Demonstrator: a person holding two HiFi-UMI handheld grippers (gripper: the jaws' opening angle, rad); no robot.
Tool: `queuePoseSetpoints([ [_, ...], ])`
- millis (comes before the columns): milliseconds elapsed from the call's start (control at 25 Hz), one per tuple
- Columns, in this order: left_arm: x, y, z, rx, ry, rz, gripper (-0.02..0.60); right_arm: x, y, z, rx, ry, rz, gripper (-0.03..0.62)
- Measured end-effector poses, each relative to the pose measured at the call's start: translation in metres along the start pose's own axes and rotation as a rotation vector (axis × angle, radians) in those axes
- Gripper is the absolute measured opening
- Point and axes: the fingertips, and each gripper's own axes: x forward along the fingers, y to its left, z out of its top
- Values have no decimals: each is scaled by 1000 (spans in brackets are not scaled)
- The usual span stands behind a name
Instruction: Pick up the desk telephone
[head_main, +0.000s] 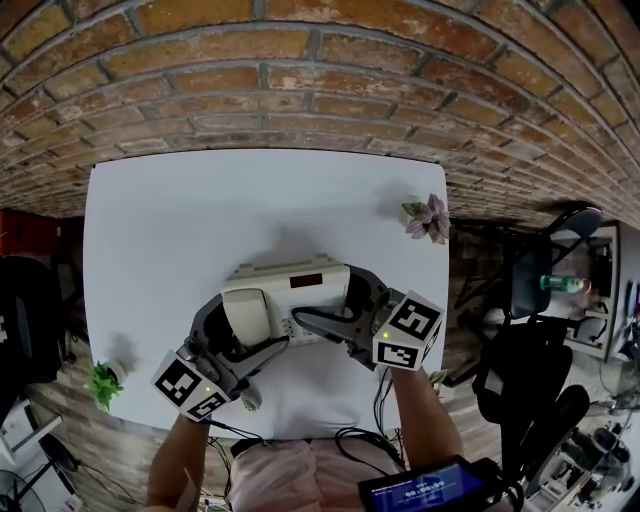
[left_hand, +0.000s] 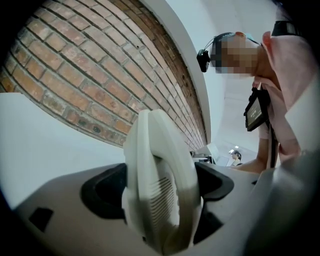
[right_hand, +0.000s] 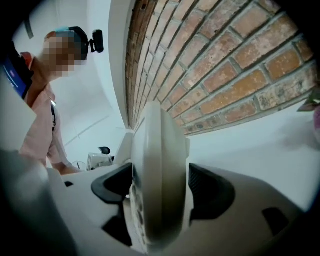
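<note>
Brick wall (head_main: 300, 80) backs a white desk (head_main: 180, 220), and the desk telephone (head_main: 300, 290) sits near the desk's front edge, caught between both tools. The left claw (head_main: 258, 320) is clamped on its left end. In the left gripper view the black pads (left_hand: 102, 192) press a white slatted part edge-on, but whether that is handset or base is hard to tell. The right claw (head_main: 330, 295) grips the right end, its pads (right_hand: 210, 192) against both faces of the casing. The right claw's fingers cover much of the keypad, leaving a dark display strip (head_main: 305, 281) clear. The telephone's underside is hidden, so I cannot tell whether it rests on the desk. A pink plant (head_main: 430, 217) stands at the right edge and a green plant (head_main: 103, 383) at the front left corner.
</note>
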Motion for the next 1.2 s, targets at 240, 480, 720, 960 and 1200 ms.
queuePoseSetpoints([
  [240, 0, -1, 0, 17, 5, -9, 434, -19, 1, -21, 29, 68, -78, 329],
  [480, 1, -2, -1, 37, 23, -25, 434, -12, 3, -16, 41, 57, -38, 314],
  [720, 0, -2, -4, 3, 44, -18, 431, -11, 4, -24, 80, 79, -49, 296],
  [960, -3, -8, -3, -52, 60, 9, 417, -18, 12, -27, 101, 68, -78, 291],
  [1200, -5, -25, 7, -22, 75, 16, 414, -29, 27, -16, 79, 45, -70, 291],
])
